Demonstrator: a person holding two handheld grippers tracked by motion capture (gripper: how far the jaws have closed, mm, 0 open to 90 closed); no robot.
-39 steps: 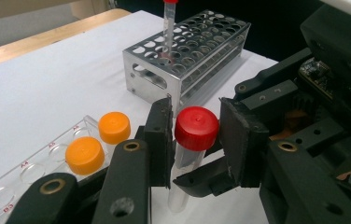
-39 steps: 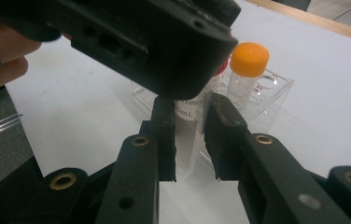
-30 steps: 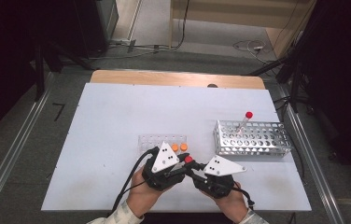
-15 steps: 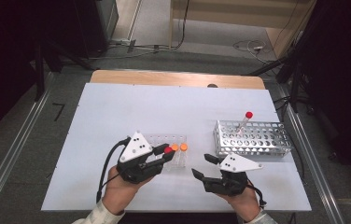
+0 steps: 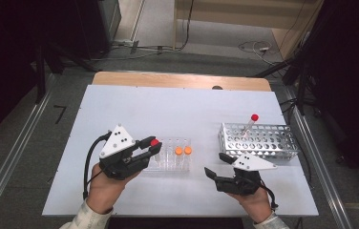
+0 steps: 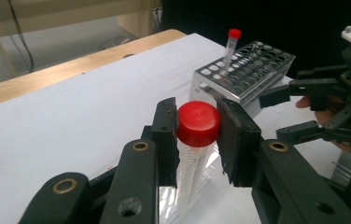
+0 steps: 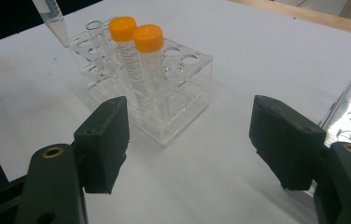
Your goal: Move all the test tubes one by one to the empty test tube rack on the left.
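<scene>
1. While the left gripper [image 6: 197,135] clamps the red-capped tube [image 6: 198,123] above the clear rack [image 5: 170,157], the right gripper [image 7: 190,140] has just been opening, nothing between its jaws
2. Two orange-capped tubes [image 7: 136,35] stand in the rack; metal rack [image 5: 258,139] at 3 o'clock

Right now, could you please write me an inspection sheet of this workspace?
Surface: white table top, bare apart from two racks.
Job's things: red-capped tube gripped below its cap, its tip hanging above the clear plastic rack; two orange-capped tubes upright in that rack; another red-capped tube leaning in the metal rack.
Clutter: nothing seen.
Grippers: left gripper shut on the red-capped tube; right gripper open, its jaws just widened, nothing between the fingers.
Cables: black cable trailing from the left gripper; loose wires on the floor beyond the table.
Surroundings: wooden edge at the table's far side, grey floor, metal rails alongside.
</scene>
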